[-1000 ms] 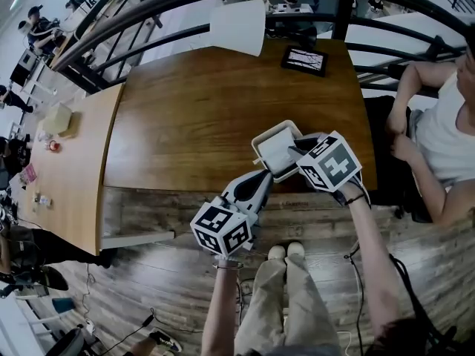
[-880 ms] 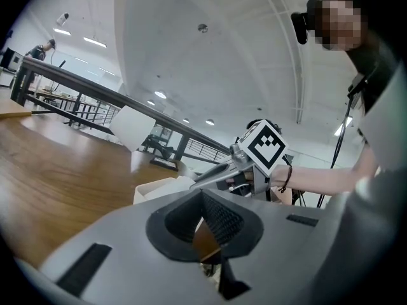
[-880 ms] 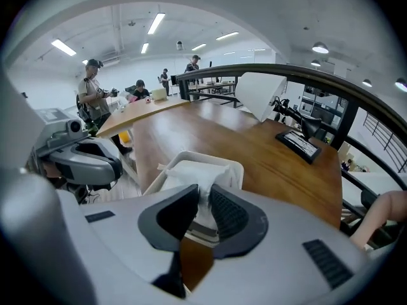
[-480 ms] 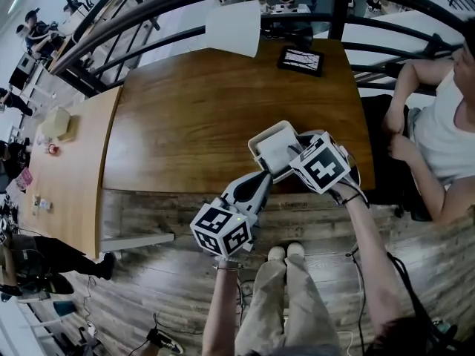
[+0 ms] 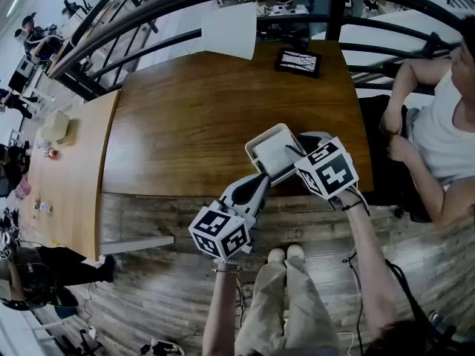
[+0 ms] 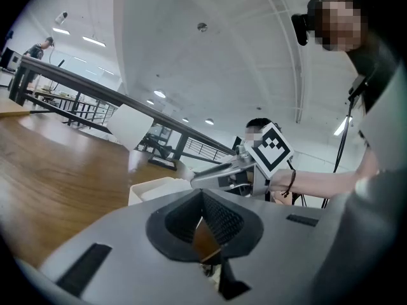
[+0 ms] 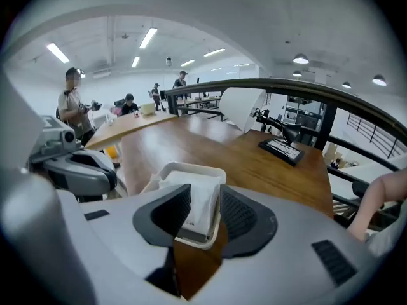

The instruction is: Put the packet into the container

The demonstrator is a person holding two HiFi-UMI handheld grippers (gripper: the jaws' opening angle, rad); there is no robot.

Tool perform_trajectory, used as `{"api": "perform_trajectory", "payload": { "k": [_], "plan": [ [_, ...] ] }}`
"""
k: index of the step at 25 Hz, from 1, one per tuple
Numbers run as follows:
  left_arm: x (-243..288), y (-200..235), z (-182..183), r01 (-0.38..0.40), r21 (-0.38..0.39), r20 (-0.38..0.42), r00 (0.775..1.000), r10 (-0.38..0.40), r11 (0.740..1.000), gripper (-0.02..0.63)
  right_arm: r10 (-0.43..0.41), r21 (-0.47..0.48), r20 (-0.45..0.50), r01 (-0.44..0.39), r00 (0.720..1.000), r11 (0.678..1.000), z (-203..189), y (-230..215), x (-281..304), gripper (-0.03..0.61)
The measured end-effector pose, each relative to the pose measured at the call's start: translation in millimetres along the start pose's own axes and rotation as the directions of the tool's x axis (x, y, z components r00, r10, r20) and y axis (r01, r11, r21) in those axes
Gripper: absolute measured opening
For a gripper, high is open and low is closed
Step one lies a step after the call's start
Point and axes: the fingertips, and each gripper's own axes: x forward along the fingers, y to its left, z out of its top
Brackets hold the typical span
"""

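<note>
Right gripper [image 7: 204, 210], jaws just opened wide, packet [image 7: 196, 199] loose between them in container [image 7: 189, 168]

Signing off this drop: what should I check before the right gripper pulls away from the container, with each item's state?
1. The packet lies inside the container: ok.
2. The right gripper has let go: ok; its jaws have just been opening, pads apart, packet between them unpinched.
3. The left gripper carries nothing: ok, jaws together.
4. The container sits fully on the table: ok, near its edge.
5. The left gripper steadies the container: cannot tell.
</note>
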Motion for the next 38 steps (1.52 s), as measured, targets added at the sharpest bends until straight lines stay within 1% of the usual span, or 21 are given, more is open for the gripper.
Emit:
{"api": "perform_trajectory", "payload": {
  "k": [3, 7, 9, 11, 13, 16, 21, 25, 30, 38],
  "plan": [
    [-3, -1, 3, -0.006, -0.001, 0.009, 1.0, 0.006, 1.0, 0.005, 0.023, 0.066, 0.094, -0.029, 0.995, 0.997, 14, 5, -11, 0.13],
    [-7, -4, 8, -0.013, 0.001, 0.023, 1.0, 0.013, 1.0, 0.005, 0.048, 0.093, 0.17, -0.064, 0.984, 0.994, 24, 18, -24, 0.126],
    [-10, -6, 15, -0.016, 0.003, 0.037, 0.999, 0.016, 1.0, 0.005, 0.049, 0.091, 0.204, -0.069, 0.978, 0.993, 31, 23, -32, 0.086],
    [-15, -10, 24, -0.019, 0.007, 0.051, 0.999, 0.019, 1.0, 0.005, 0.055, 0.061, 0.231, -0.071, 0.971, 0.996, 37, 29, -42, 0.046],
    [-21, -15, 31, -0.02, 0.014, 0.058, 0.998, 0.019, 1.0, 0.005, 0.088, 0.04, 0.264, -0.102, 0.96, 0.994, 42, 41, -53, 0.04],
    [-32, -24, 42, -0.011, 0.036, 0.072, 0.997, 0.009, 0.999, 0.005, 0.109, 0.054, 0.32, -0.134, 0.941, 0.99, 51, 57, -71, 0.025],
    [-45, -43, 61, 0.007, 0.081, 0.1, 0.995, -0.015, 0.997, 0.005, 0.12, 0.044, 0.375, -0.147, 0.919, 0.988, 62, 75, -96, 0.012],
    [-51, -55, 67, 0.027, 0.109, 0.098, 0.994, -0.037, 0.994, 0.005, 0.14, 0.035, 0.399, -0.167, 0.906, 0.985, 66, 88, -109, 0.012],
    [-61, -62, 75, 0.052, 0.105, 0.118, 0.991, -0.064, 0.993, 0.006, 0.158, 0.057, 0.443, -0.203, 0.883, 0.977, 72, 98, -123, 0.012],
    [-78, -75, 81, 0.04, 0.156, 0.132, 0.989, -0.06, 0.987, 0.005, 0.146, 0.091, 0.51, -0.222, 0.847, 0.971, 72, 103, -150, 0.011]
  ]
}}
